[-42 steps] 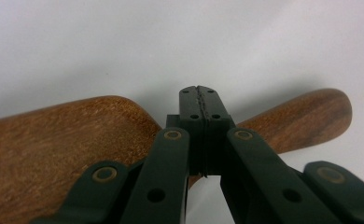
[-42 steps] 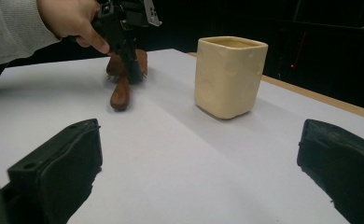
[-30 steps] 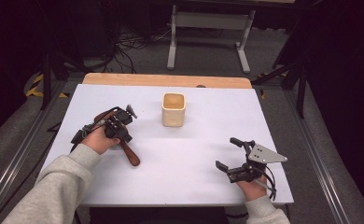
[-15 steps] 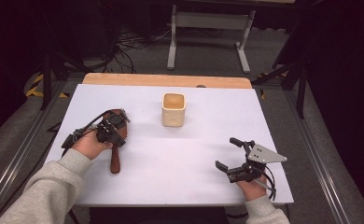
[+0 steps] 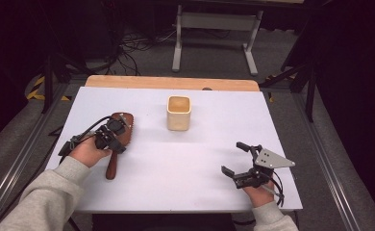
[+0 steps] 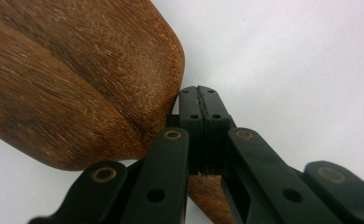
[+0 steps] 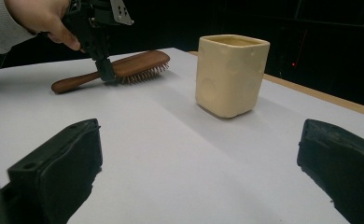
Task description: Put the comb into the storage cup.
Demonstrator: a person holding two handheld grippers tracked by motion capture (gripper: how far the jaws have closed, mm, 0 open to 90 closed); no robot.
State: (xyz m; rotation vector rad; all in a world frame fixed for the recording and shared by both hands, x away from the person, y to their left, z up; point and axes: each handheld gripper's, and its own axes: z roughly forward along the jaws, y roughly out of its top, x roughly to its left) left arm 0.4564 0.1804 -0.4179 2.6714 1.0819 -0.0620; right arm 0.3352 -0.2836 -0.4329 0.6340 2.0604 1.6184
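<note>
- I have the left gripper [image 5: 113,131] near the left edge of the desk [image 5: 176,192], pointing down onto a wooden hairbrush [image 5: 120,137].
- In the left gripper view its two jaws are pressed flat together, with no gap between them and nothing caught in them; the tips sit against the brush [image 6: 77,84] where the broad wooden back narrows into the handle, and they touch the wood without clamping it.
- The hairbrush lies flat on the white desk top, on its left half. Its head points toward the far edge and its handle toward the near edge.
- From the right gripper view I see the brush [image 7: 138,63] resting with its bristles turned sideways toward the cup, and the left gripper [image 7: 106,74] standing upright on it near the neck.
- A cream square cup [image 5: 179,113] stands upright near the middle of the desk, closer to the far edge, to the right of the brush and well apart from it. Nothing lies between the two.
- My right gripper [image 5: 236,159] rests near the near right corner, jaws spread wide and empty, aimed across bare desk toward the cup [image 7: 229,74].
- A wooden strip [image 5: 171,83] runs along the far edge of the desk.
</note>
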